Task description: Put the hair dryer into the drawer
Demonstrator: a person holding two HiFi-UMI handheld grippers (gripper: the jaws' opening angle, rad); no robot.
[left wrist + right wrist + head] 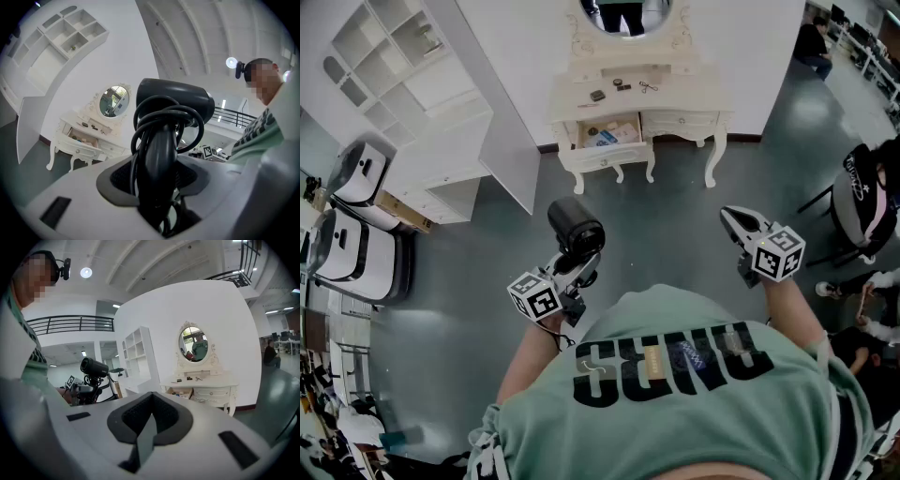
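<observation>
A black hair dryer (575,228) with its cord wound round the handle stands upright in my left gripper (570,270), which is shut on the handle. Up close in the left gripper view, the hair dryer (173,96) fills the middle, and the left gripper (157,171) pinches the handle and cord loops. A white dressing table (684,94) stands ahead by the wall, its left drawer (609,132) pulled open with small items inside. That open drawer (78,137) is also seen far off. My right gripper (739,225) hovers shut and empty at the right. The right gripper view shows that gripper (147,420), the hair dryer (93,366) and the drawer (180,392).
A white shelf unit (412,75) stands to the left of the dressing table, with white cases (356,216) on the floor further left. An oval mirror (623,11) tops the table, and small items (619,86) lie on it. People and a dark chair (862,202) are at the right.
</observation>
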